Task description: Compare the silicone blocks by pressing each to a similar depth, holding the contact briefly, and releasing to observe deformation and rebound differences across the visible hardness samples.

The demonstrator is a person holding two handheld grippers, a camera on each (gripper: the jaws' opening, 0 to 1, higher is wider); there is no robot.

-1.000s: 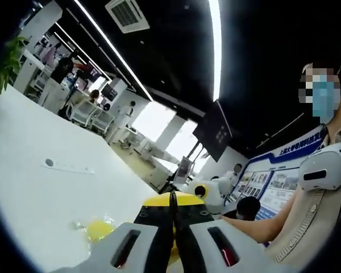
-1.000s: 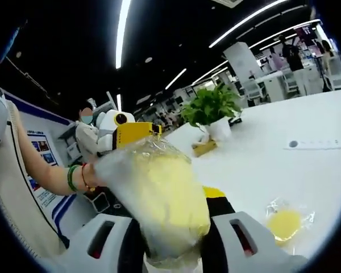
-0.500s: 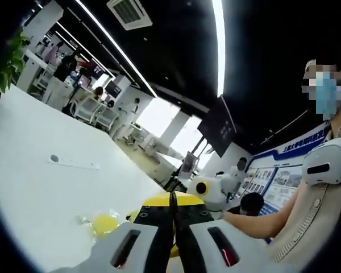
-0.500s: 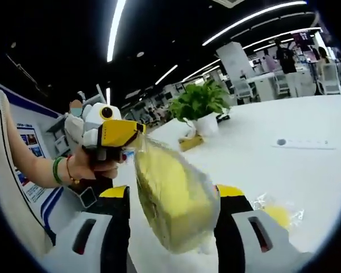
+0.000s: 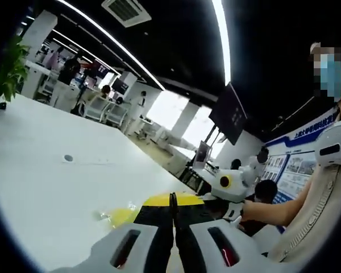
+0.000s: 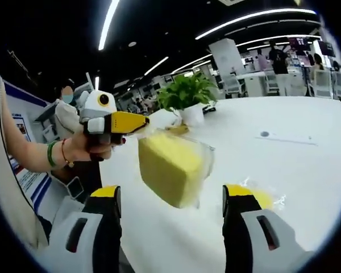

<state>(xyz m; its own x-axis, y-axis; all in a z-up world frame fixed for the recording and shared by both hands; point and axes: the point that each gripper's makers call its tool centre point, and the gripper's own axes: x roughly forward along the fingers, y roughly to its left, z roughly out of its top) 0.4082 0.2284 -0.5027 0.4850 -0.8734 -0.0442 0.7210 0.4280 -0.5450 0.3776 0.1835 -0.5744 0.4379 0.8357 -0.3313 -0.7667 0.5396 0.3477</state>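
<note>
Left gripper view: camera low, close over the white table (image 5: 40,187), facing along it toward distant desks; horizon tilted. Right gripper view: camera raised a little above the same table (image 6: 307,148), facing the potted plant (image 6: 187,94), with the left gripper (image 6: 137,121) near. Shared: table top, the plant (image 5: 10,68), and probably the same grey strip (image 5: 79,160) (image 6: 281,137).

The big white table (image 6: 307,170) ran across the right half of the right gripper view, with a potted plant (image 6: 187,99) sitting up near top center, a bagged yellow block (image 6: 261,198) lying lower right, and some small round thing (image 6: 265,134) off right of center.
</note>
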